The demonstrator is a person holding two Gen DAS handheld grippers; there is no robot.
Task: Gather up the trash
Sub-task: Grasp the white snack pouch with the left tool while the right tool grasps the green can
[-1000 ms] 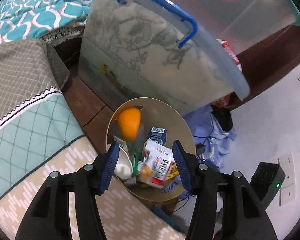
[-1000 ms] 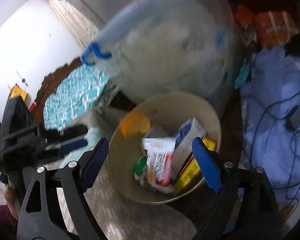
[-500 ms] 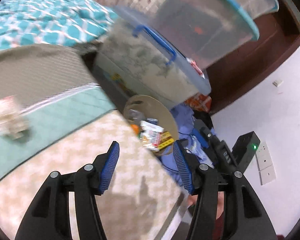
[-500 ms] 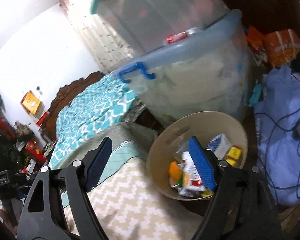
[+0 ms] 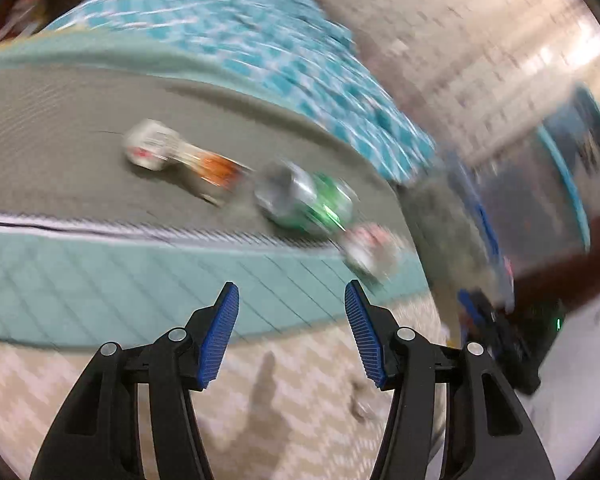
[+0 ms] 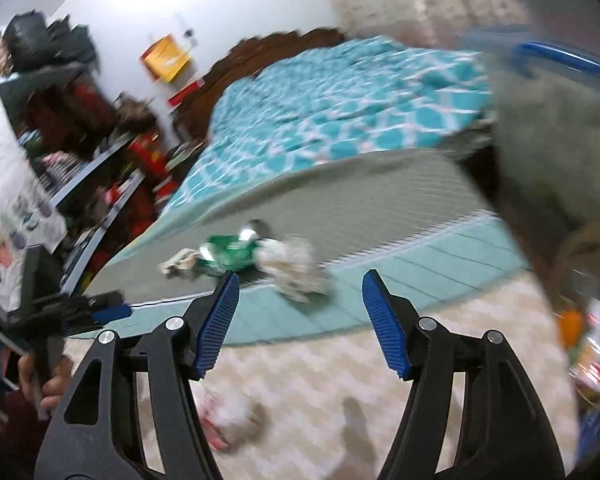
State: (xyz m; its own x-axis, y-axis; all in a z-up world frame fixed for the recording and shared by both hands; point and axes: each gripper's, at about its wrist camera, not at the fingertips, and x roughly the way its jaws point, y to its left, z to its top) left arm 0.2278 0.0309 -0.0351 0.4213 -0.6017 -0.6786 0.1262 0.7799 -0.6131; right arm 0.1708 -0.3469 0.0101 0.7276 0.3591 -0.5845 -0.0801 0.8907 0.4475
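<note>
Blurred trash lies in a row on the bed's grey blanket (image 5: 60,152): a white-and-orange wrapper (image 5: 180,158), a green crushed can (image 5: 306,200), a crumpled white wrapper (image 5: 370,250); at the right wrist view's right edge a beige bin (image 6: 580,240) holds colourful packaging; left hand-held gripper (image 5: 291,334) apart and empty; right hand-held gripper (image 6: 300,322) closing, nothing between its pads; stacked clear storage boxes (image 5: 540,200) stand beside the bed.

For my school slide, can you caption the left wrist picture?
Empty left gripper faces a green can and crumpled wrappers on the bed.
</note>
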